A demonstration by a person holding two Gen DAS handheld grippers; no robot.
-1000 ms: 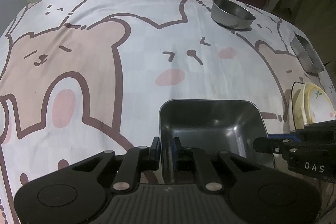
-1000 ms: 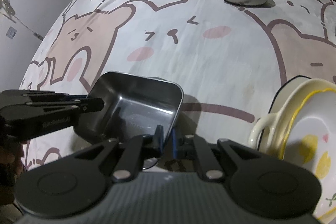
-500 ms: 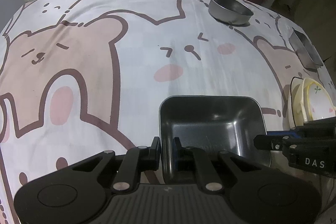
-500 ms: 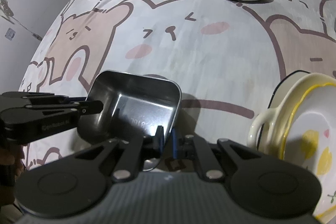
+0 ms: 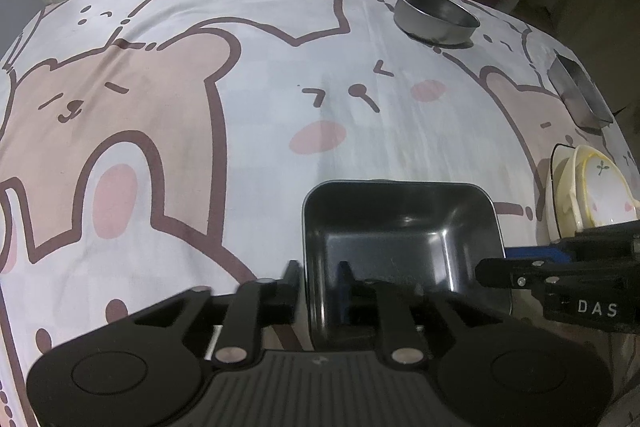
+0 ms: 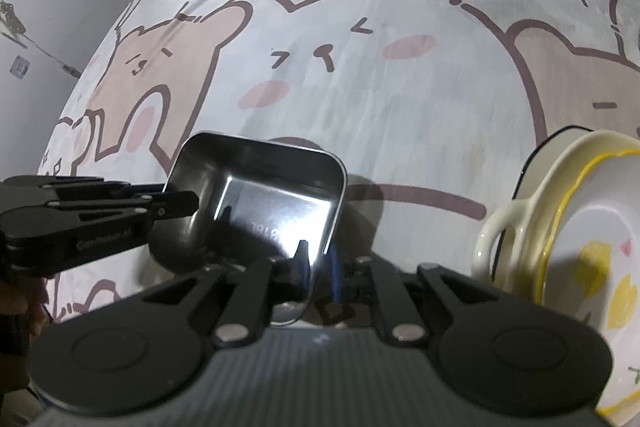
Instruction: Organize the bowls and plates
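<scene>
Both tools have just been opening: my left tool (image 5: 318, 281) now straddles the near wall of the square tin (image 5: 400, 223) with its pads off the metal, and my right tool (image 6: 318, 261) is released too, the tin's right wall between its fingers. Since a second ago the tin has settled onto the table (image 5: 240, 87), near the front edge. If I pull back at a slant, a finger could catch the rim and drag or tip it toward the stacked plates (image 6: 568, 211) just beside. The tin looks empty; so does the round bowl (image 5: 436, 15) far off, and the second tin (image 5: 580, 95).
</scene>
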